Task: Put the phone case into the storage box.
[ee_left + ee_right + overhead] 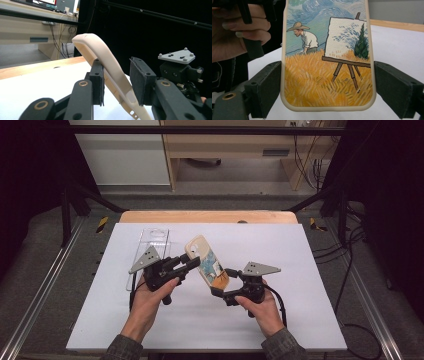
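The phone case [207, 263] sits at centre frame in the high view, raised off the surface [300, 270] and tilted, its upper end toward the top left and its lower end toward the bottom right. It has a cream rim and a painted back: a figure in a straw hat bending over a yellow-orange field, a blue swirled sky, and a canvas on a wooden easel showing a dark green tree. In the right gripper view the painted back [327, 57] faces the camera, upright, corners rounded. In the left gripper view the case [105, 70] appears edge-on as a curved cream rim rising to the upper left, with small cut-outs at its lower end.

The right gripper [223, 279] clamps the lower end of the case; its two pads press the left and right rims. The left gripper [192, 262] straddles the upper part of the case edge-on. One pad [98, 78] touches the case; the other pad stands just beside it with a small gap, so this gripper is not clamped.

A clear case [150, 245] lies flat on the surface in the upper left of the high view, behind the left gripper. The surface is white, with a wooden edge along its far side.
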Demonstrator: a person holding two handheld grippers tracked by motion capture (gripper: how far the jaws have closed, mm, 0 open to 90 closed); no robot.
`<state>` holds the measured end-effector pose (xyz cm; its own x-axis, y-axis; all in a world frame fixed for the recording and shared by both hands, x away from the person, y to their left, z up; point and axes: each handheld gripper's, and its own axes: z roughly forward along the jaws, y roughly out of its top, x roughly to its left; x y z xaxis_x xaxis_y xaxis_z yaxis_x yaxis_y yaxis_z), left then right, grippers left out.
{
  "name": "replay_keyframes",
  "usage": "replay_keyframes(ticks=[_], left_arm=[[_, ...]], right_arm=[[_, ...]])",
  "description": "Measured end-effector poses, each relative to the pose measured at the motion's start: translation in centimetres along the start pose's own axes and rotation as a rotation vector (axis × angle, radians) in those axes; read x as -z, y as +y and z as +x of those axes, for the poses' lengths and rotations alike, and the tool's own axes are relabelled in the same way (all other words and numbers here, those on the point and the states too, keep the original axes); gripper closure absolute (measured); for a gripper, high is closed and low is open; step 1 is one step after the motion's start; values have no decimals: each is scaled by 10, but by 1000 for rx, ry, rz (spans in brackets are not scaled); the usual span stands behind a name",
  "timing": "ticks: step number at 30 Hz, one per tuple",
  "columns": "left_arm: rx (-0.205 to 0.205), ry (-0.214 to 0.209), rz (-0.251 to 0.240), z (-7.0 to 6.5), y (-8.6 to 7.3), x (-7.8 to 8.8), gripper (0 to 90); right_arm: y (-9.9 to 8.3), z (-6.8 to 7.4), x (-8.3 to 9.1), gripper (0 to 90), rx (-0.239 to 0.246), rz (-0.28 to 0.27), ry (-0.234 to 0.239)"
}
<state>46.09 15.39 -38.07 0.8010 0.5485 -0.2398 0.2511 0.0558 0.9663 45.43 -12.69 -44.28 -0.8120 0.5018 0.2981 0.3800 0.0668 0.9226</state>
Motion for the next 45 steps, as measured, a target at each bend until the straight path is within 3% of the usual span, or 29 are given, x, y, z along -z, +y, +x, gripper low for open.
replay_keyframes(ticks=[25,34,38,42,45], left_arm=[[46,-5,-31,-2,2,1,697],[132,-19,-65,-1,-1,1,743],[165,-67,-79,-6,0,-1,803],[127,-67,-72,-12,1,-1,810],[125,-66,-72,-12,1,1,810]], right_arm=[[-1,3,-4,117,-4,-3,10],[-2,5,-8,117,2,7,-4],[-4,8,-15,112,14,18,-16],[-6,10,-24,105,20,17,-6],[-7,11,-29,102,23,18,-1]])
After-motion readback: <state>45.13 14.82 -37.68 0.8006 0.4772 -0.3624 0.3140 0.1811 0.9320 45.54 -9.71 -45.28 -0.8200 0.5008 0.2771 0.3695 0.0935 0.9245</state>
